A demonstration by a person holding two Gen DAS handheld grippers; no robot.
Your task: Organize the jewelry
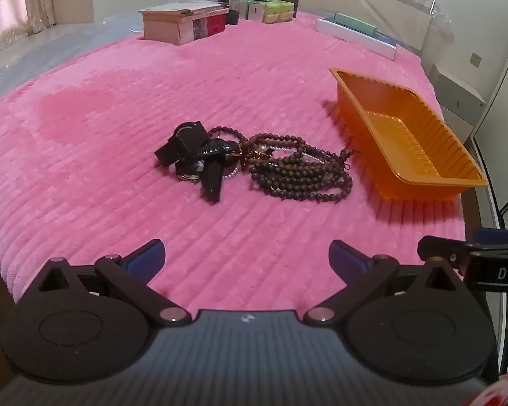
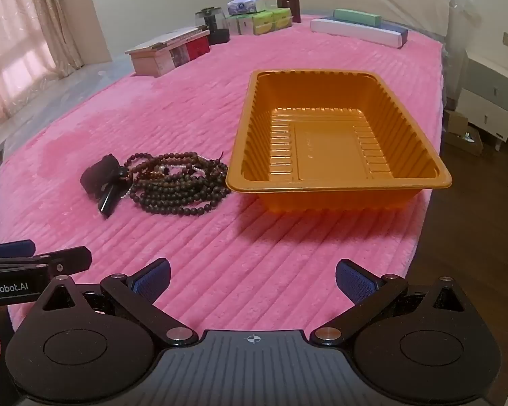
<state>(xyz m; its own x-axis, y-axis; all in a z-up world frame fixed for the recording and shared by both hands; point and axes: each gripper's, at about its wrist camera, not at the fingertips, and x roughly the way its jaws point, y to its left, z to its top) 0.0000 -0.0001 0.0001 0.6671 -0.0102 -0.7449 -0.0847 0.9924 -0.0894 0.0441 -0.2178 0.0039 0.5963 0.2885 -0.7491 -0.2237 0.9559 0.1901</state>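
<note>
— While I hover over the near edge of the pink ribbed plush blanket (image 1: 118, 135), what do you make of my grippers?

— Both released. Your left gripper (image 1: 245, 264) has its blue-padded jaws spread wide with nothing between them, and your right gripper (image 2: 252, 282) stands just as wide and bare.

— Where's the jewelry?

— Take the orange ribbed plastic tray (image 2: 338, 182) as your mark. It holds nothing. The heap of dark brown wooden bead strands (image 2: 179, 182) lies just to its left on the blanket, the nearest beads right against the tray's corner. On the far side of the beads from the tray lie the black strap watches (image 1: 193, 155), tangled into the strands.

— And beyond the tray?

— Boxes (image 2: 260, 22) lined up at the blanket's far end.
</note>
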